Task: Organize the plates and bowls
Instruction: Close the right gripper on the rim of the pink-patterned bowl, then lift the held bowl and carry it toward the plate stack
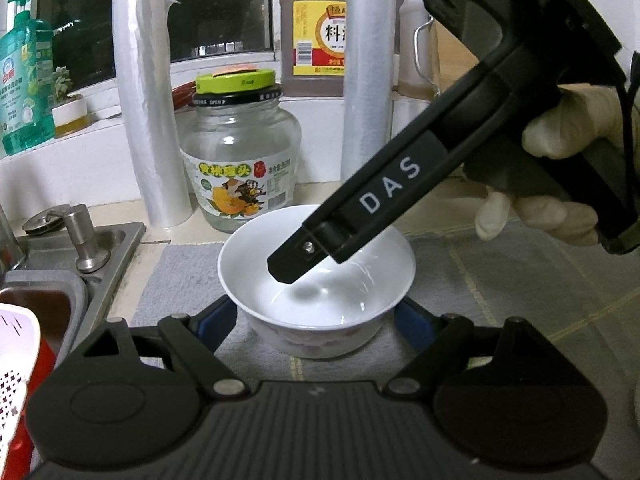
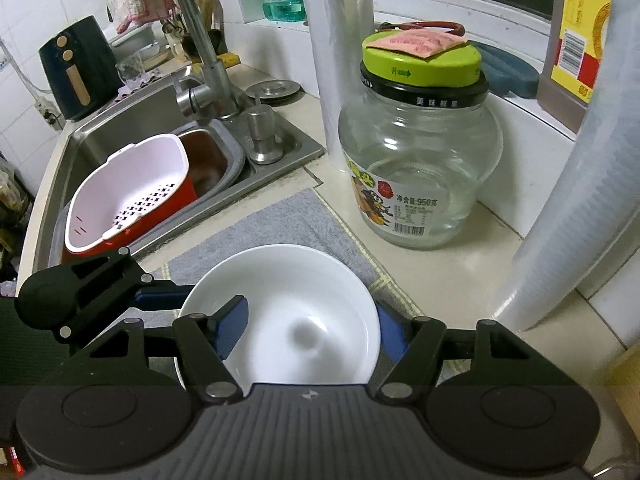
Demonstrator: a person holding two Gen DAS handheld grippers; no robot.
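A white bowl with a floral outer pattern sits on a grey mat. My left gripper is open, its blue pads on either side of the bowl's base, apart from it. In the left wrist view my right gripper reaches down from the upper right, one finger inside the bowl. In the right wrist view the bowl fills the space between my right gripper's fingers: the left pad is inside the bowl, the right pad outside its rim. No grip on the rim is visible.
A glass jar with a green lid stands just behind the bowl, flanked by two plastic-wrap rolls. A sink with a pink-and-red colander lies to the left. A sauce bottle stands on the sill.
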